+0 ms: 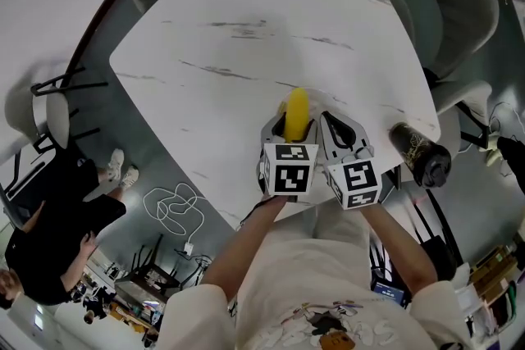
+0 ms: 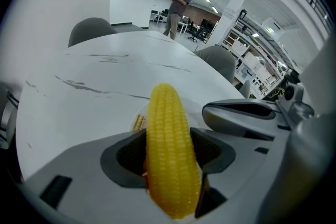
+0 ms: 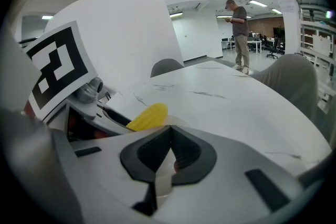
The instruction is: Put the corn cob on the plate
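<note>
Yellow and ridged with rows of kernels, the corn cob (image 2: 169, 155) is clamped lengthwise between the grey pads of the left gripper (image 1: 293, 127), its blunt tip pointing forward and somewhat upward, away from the person. Below its front end lies a pale round plate with a yellow sticker (image 2: 137, 121); whether the cob touches it cannot be told. Just beside, on the right, the right gripper (image 3: 169, 148) has its dark pads closed together at the tips with nothing between them.

Both bare forearms reach forward from a cream T-shirt (image 1: 328, 299), holding the two grippers side by side at the near edge of the table, their marker cubes facing up.

The white, marble-patterned tabletop with thin grey veins (image 1: 246, 12) has rounded corners. A dark cylindrical bottle (image 1: 418, 153) stands at its right edge. Grey upholstered chairs (image 1: 459, 4) ring the far side. On the grey floor to the left lies a looped white cable (image 1: 176, 209), near a person dressed in black (image 1: 49, 217). Farther off, a standing person in a cap (image 2: 178, 8) and storage racks (image 2: 252, 65) fill a bright open hall.
</note>
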`<move>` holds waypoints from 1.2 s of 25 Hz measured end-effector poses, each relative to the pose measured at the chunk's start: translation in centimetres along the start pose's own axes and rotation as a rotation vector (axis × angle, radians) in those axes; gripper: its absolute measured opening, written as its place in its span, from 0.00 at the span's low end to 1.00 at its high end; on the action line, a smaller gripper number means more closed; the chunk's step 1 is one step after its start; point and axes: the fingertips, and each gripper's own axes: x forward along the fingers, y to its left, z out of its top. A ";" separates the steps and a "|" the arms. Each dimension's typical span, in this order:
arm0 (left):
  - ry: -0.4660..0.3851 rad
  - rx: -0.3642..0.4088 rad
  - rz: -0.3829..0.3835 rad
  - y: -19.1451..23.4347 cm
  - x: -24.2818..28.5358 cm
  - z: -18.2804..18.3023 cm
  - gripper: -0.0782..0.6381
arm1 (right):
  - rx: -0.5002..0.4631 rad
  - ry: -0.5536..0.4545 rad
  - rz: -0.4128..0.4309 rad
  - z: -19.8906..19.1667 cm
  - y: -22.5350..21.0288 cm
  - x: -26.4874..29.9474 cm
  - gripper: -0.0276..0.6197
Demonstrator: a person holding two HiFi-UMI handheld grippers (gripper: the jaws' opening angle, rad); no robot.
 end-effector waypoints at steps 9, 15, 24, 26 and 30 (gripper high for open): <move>0.004 0.008 0.017 0.1 0.2 0.0 0.46 | 0.000 0.018 -0.010 -0.9 -0.5 0.1 0.05; -0.042 0.007 -0.002 -0.4 -0.7 0.5 0.46 | 0.003 0.021 -0.012 -1.2 -0.6 -0.2 0.05; -0.078 0.001 -0.007 -0.6 -2.2 0.3 0.46 | -0.002 0.009 -0.019 -1.0 -0.2 -1.1 0.05; -0.079 0.005 -0.009 -0.6 -2.7 0.3 0.46 | -0.009 0.008 -0.022 -1.1 0.0 -1.4 0.05; -0.100 0.016 -0.005 -0.7 -3.8 0.6 0.46 | -0.027 -0.009 -0.038 -0.7 0.1 -2.1 0.05</move>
